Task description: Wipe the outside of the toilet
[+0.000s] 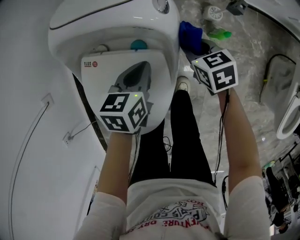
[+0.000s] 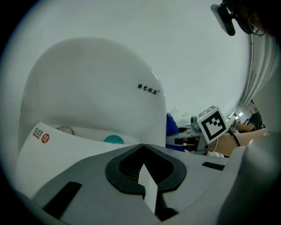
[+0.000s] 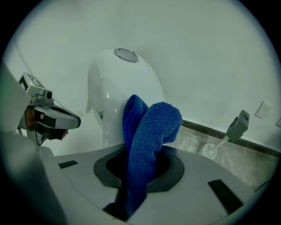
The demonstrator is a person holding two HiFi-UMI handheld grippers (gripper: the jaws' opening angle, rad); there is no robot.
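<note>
Left claw (image 1: 137, 80), pressed together, hovers over the toilet (image 1: 117, 21); right claw (image 1: 193, 46) pinches a blue cloth (image 3: 147, 132), seemingly before wiping: next, press it against the right flank.

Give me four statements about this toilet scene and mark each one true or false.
1. The right gripper is shut on a blue cloth. True.
2. The blue cloth lies draped over the toilet lid. False: it hangs from the right gripper's jaws, beside the toilet.
3. A round flush button sits on top of the tank. True.
4. The left gripper is over the floor, right of the toilet. False: it is above the toilet lid.
</note>
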